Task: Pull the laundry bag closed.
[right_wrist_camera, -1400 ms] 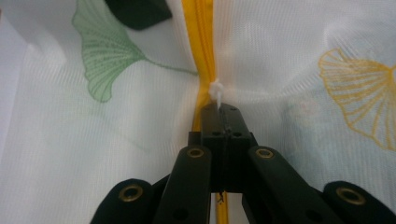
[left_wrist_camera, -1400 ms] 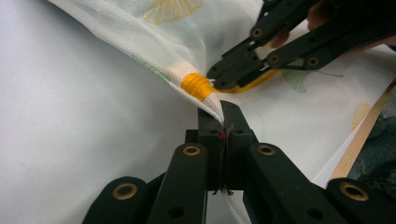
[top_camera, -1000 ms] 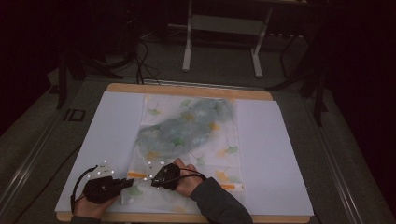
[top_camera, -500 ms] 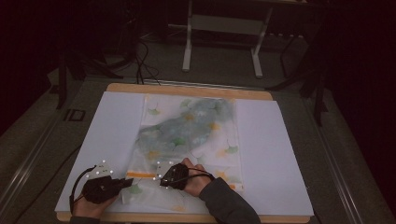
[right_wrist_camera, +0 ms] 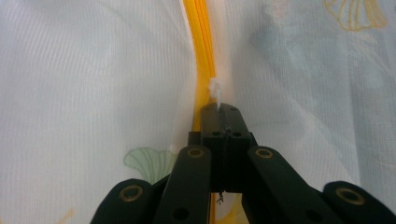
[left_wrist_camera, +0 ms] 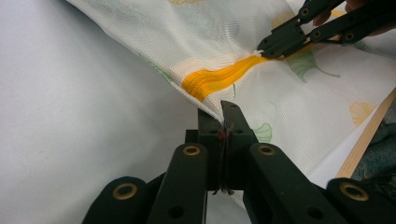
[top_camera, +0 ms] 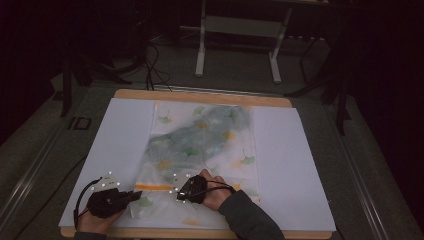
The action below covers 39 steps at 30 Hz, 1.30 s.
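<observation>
A white mesh bag (top_camera: 200,150) printed with ginkgo leaves lies flat on the white sheet, and something grey-green shows through its far half. An orange zipper (top_camera: 154,187) runs across its near end. My left gripper (top_camera: 137,194) is shut on the bag's edge beside the zipper's end (left_wrist_camera: 219,79), lifting the fabric a little. My right gripper (top_camera: 176,192) is shut on the small white zipper pull (right_wrist_camera: 215,91), its tips sitting on the orange zipper (right_wrist_camera: 201,37). The right gripper's tips (left_wrist_camera: 268,49) also appear at the top right of the left gripper view.
The white sheet (top_camera: 295,165) covers a wooden table whose front edge (top_camera: 200,233) runs just under my hands. A metal stand (top_camera: 237,47) and cables (top_camera: 150,65) are on the dark floor beyond the table's far edge.
My right gripper has slid to the right along the zipper with the pull in it. A longer stretch of orange now shows between the two grippers. The left gripper has held still.
</observation>
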Available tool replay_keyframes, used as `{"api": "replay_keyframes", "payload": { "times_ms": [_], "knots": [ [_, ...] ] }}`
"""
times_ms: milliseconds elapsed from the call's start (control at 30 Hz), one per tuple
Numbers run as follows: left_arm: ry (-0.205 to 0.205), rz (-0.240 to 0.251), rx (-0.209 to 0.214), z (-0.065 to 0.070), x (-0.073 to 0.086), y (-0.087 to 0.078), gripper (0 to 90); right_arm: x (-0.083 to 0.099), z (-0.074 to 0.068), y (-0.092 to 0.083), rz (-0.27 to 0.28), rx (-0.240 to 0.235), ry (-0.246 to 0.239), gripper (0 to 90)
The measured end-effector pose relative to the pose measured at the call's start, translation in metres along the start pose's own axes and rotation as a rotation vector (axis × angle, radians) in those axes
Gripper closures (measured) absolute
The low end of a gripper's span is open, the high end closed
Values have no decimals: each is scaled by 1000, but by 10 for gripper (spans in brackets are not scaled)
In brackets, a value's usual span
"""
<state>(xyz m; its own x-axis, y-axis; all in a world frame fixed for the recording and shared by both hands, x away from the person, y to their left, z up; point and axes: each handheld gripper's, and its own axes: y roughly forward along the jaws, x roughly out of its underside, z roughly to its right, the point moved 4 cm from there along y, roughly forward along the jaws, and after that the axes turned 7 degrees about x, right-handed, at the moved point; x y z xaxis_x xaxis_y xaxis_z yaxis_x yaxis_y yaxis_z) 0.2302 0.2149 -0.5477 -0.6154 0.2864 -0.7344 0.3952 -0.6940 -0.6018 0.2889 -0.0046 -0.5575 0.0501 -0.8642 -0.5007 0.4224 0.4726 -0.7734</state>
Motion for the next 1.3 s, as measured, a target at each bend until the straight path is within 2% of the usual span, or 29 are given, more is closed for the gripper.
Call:
{"api": "replay_keyframes", "payload": {
  "times_ms": [833, 1100, 1300],
  "knots": [
    [-6, -7, 1, -1, 1, 0, 886, 26, 3, -18, -36, 21, -28, 900],
    [-8, -7, 0, -1, 2, 0, 886, 41, 7, -27, -40, 2, 1, 900],
    [-8, -7, 0, -1, 2, 0, 886, 51, 10, -33, -53, 19, 3, 900]
  ]
}}
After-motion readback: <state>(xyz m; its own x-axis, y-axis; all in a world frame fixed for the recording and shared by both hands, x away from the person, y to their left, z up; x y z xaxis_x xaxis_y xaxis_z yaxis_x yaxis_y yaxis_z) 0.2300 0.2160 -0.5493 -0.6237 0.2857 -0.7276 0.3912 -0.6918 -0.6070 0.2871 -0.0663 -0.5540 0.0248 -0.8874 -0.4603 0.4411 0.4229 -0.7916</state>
